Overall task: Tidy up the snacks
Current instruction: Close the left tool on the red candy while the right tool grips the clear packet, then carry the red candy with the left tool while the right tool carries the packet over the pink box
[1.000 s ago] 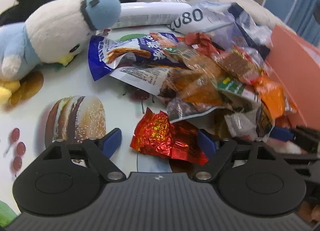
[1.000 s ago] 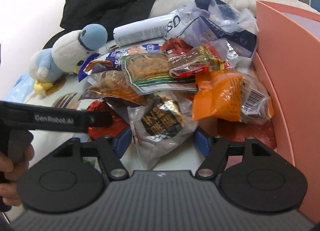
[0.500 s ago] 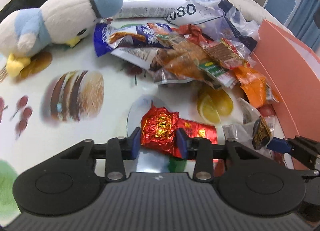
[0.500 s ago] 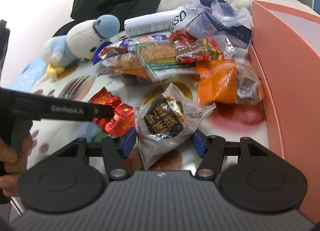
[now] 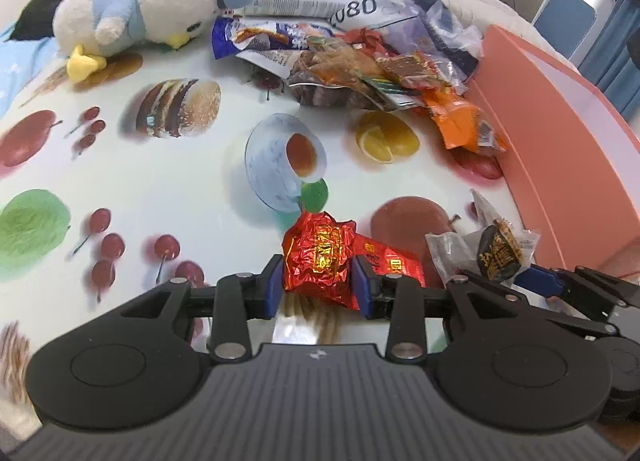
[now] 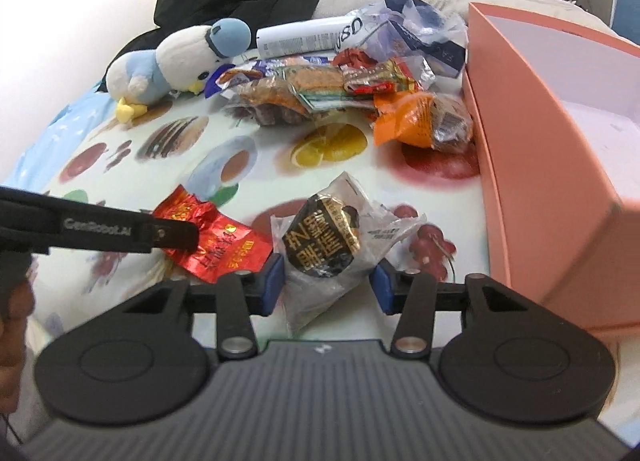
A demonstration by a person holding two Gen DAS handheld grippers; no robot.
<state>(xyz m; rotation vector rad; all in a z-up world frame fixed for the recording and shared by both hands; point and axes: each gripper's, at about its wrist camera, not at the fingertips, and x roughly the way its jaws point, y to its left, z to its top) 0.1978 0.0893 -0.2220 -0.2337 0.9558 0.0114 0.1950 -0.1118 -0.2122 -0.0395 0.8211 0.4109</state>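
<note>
The left gripper arm reads "GenRobot.AI"; a white tube shows "080".

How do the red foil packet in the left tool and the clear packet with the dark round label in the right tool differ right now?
The red foil packet is opaque, shiny and crumpled; the clear packet is see-through plastic with a dark round label. The left tool pinches the red one tight between both pads; the right tool stands wider, the clear packet touching its left pad with a gap at the right pad. Both are single snacks, away from the snack pile, near the pink box.
</note>
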